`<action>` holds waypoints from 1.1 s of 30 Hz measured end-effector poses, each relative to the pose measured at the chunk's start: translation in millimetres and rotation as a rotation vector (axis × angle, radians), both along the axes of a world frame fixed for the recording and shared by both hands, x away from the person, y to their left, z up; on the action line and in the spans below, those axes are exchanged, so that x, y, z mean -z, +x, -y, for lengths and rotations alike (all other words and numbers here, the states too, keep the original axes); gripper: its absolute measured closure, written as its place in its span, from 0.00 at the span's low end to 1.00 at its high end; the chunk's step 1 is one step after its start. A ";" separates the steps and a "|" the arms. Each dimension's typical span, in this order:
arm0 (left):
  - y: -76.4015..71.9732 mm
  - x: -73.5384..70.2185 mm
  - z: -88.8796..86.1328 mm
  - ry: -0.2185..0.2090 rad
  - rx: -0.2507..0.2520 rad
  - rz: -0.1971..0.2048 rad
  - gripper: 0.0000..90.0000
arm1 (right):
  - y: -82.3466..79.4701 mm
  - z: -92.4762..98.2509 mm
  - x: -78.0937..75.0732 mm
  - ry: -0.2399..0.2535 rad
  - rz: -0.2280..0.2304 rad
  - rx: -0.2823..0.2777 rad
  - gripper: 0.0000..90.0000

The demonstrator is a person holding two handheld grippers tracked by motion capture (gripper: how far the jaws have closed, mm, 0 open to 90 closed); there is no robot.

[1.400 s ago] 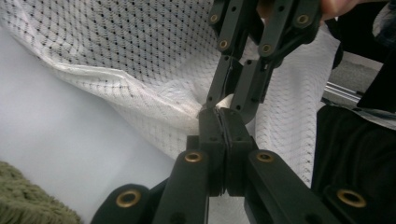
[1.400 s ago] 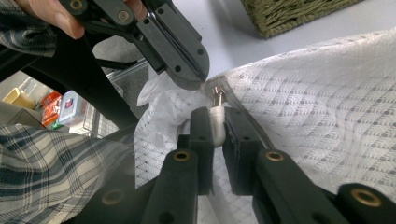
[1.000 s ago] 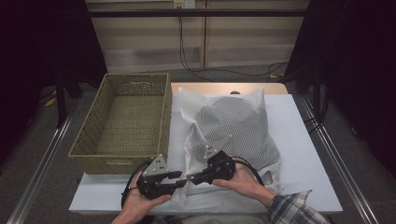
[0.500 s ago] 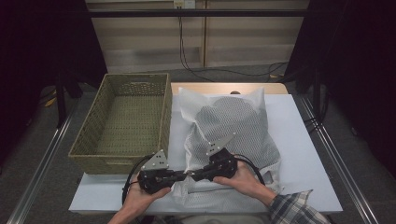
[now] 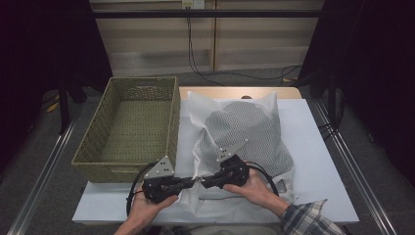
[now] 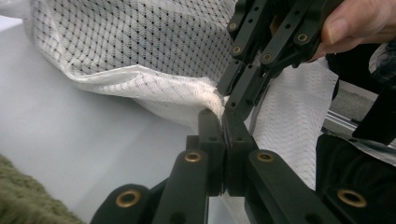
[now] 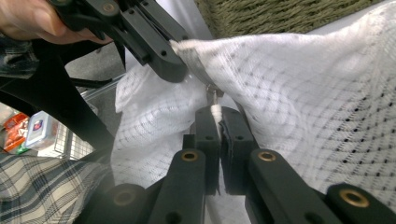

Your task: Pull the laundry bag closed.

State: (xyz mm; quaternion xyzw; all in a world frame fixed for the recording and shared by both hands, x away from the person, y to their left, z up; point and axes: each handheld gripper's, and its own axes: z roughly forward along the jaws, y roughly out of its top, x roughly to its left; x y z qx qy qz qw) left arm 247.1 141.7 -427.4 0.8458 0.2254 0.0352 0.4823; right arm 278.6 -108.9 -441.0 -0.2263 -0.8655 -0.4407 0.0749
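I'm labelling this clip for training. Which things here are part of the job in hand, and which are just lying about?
In the job:
white mesh laundry bag
left gripper, shut on the bag's edge
right gripper, shut on the same edge

Lying about:
green wicker basket, empty, to the bag's left
cables on the floor

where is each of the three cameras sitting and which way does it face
High view: above the person's side, looking forward and down on the table, wicker basket and mesh bag; both forearms show.
Left gripper view: rides the left gripper, looking along its shut fingers at the mesh bag's edge; the right gripper and a thumb show beyond.
Right gripper view: rides the right gripper, looking back at the left gripper; a plaid sleeve shows.
Both gripper views share the pinched mesh edge.
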 end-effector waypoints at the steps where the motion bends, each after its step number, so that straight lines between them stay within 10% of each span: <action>1: -0.4 0.4 -0.1 -0.002 -0.006 0.001 0.99 | -0.2 0.0 -0.1 -0.004 0.006 0.007 0.97; 13: 0.0 1.8 -2.4 -0.001 -0.029 0.007 0.97 | 1.9 4.5 9.3 -0.047 0.004 0.028 0.97; 25: 5.9 3.0 3.7 -0.019 -0.045 -0.016 0.71 | -3.1 2.0 5.8 -0.055 0.016 0.016 0.97; 33: 11.7 4.3 9.9 -0.032 -0.029 -0.044 0.91 | -6.0 0.3 6.0 -0.057 0.013 0.004 0.97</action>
